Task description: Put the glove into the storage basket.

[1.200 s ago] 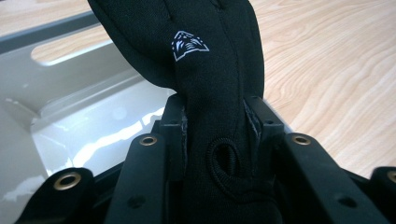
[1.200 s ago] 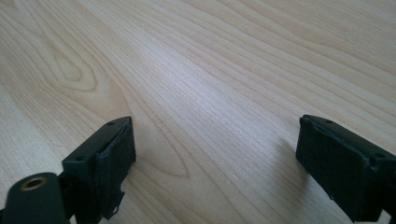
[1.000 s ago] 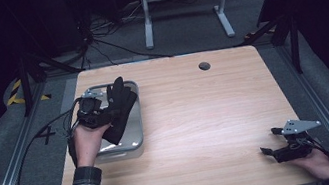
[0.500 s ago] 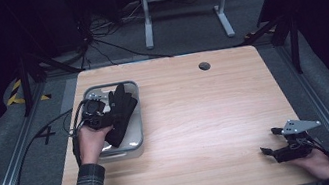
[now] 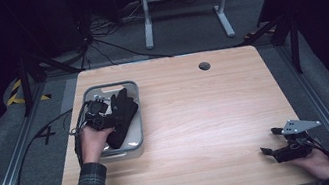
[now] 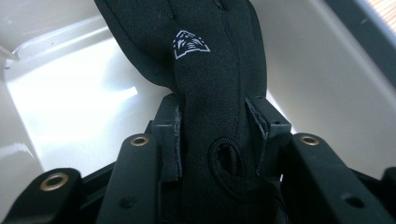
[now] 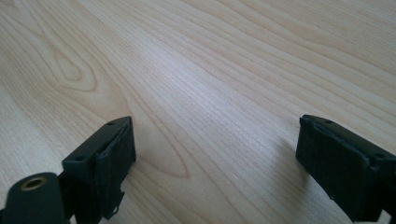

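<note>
High view: one wooden table (image 5: 197, 117) is carrying one grey tray (image 5: 136, 145) near its left edge, and one black glove (image 5: 123, 114) is lying in that tray, its fingers pointing toward the far end. The left gripper (image 5: 105, 116) is hanging over the tray with the person's hand (image 5: 92, 142) behind it. One round hole (image 5: 204, 66) is showing near the table's far edge.

In the left gripper view, the glove (image 6: 215, 93) is running up between the two black jaws, its cuff low in the frame and one white emblem (image 6: 189, 44) showing on the fabric. The jaws have just been opening, yet both pads are still flanking the glove closely and appear to be pressing its sides, so the tool is gripping the glove. The tray's pale floor (image 6: 84, 107) is lying beneath it.

The right gripper (image 5: 283, 146) is resting at the near right corner of the table, well apart from the tray, with one grey three-cornered plate (image 5: 300, 125) on top. In the right gripper view, its two jaws are standing wide apart over bare wood (image 7: 210, 93), holding nothing.
</note>
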